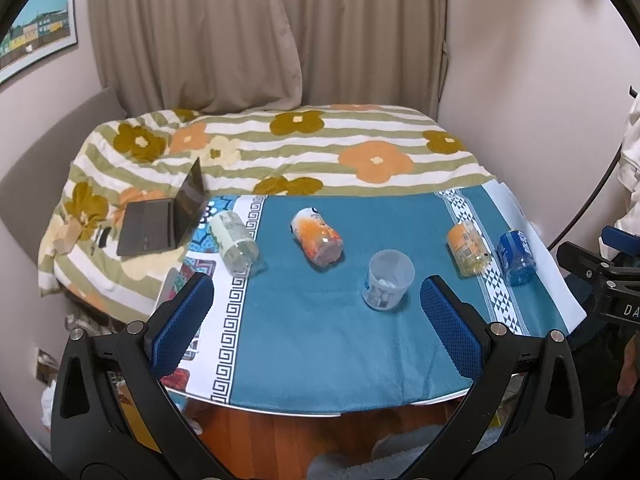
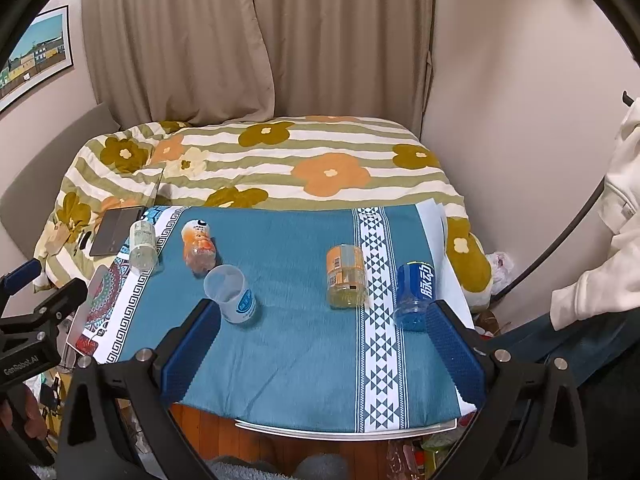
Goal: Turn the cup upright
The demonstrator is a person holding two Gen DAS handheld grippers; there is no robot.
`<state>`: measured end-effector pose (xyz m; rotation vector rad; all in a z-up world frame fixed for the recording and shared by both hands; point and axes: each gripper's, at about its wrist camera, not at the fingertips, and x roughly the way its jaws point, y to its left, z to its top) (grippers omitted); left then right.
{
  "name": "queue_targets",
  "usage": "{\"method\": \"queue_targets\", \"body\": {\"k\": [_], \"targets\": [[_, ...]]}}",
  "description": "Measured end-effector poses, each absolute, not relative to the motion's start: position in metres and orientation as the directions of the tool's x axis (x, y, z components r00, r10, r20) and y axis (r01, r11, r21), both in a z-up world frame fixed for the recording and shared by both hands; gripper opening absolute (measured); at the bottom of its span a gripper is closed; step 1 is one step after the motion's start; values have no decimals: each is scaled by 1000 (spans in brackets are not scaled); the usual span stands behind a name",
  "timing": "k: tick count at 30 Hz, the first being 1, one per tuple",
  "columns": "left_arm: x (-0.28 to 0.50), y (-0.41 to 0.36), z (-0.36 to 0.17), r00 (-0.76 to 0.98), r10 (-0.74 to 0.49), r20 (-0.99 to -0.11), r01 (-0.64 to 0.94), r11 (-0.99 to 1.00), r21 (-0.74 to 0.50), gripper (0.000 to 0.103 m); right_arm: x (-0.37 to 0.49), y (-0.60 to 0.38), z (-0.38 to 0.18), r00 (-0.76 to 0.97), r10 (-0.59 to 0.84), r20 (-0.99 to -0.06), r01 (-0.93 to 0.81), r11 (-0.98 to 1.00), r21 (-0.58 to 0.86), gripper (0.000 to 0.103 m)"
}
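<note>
Cup (image 1: pixel 387 280), translucent plastic with a printed label near its base, stood mouth-up but tilted on the teal cloth of the desk (image 1: pixel 320 340), a little right of centre in my left wrist view. In my right wrist view it leaned toward the left, rim well off level, so I judged it not yet properly upright. Its thin wall looked likely to flex and skid on the towelling.

Nearest to it lay the orange-labelled bottle (image 1: pixel 318 240) on its side, just beyond and to the left. Farther left was the pale green-labelled bottle (image 1: pixel 234 244), also lying down; to the right lay a yellow-orange bottle (image 1: pixel 468 248) and beside that a blue bottle (image 1: pixel 516 256) on the patterned border.

My left hand-held gripper (image 1: pixel 316 316) hung above the near edge of the desk, spread wide and empty, with the cup just inside its right pad. My right hand-held gripper (image 2: pixel 320 340) was likewise wide open and empty, the cup near its left pad and the blue bottle touching the line of its right one.

To finish well, I thought the left hand-held gripper should centre on the cup, close lightly low on the labelled part so the wall did not buckle, then rotate until the base sat flat. I would keep clear of the orange bottle behind it.

Beyond the desk were the flowered quilt (image 1: pixel 280 148) and an open laptop (image 1: pixel 160 224).
</note>
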<state>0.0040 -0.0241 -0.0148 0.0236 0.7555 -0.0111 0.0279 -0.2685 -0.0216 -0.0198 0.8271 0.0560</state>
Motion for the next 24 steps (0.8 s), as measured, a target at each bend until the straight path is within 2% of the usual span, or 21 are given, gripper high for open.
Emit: {"method": "queue_targets", "body": {"k": [24], "targets": [[12,-25,-14,736,-14,-677,39,999,21,103,30,-272,-22,671,10,-741,-23,1000,-8,102]]}}
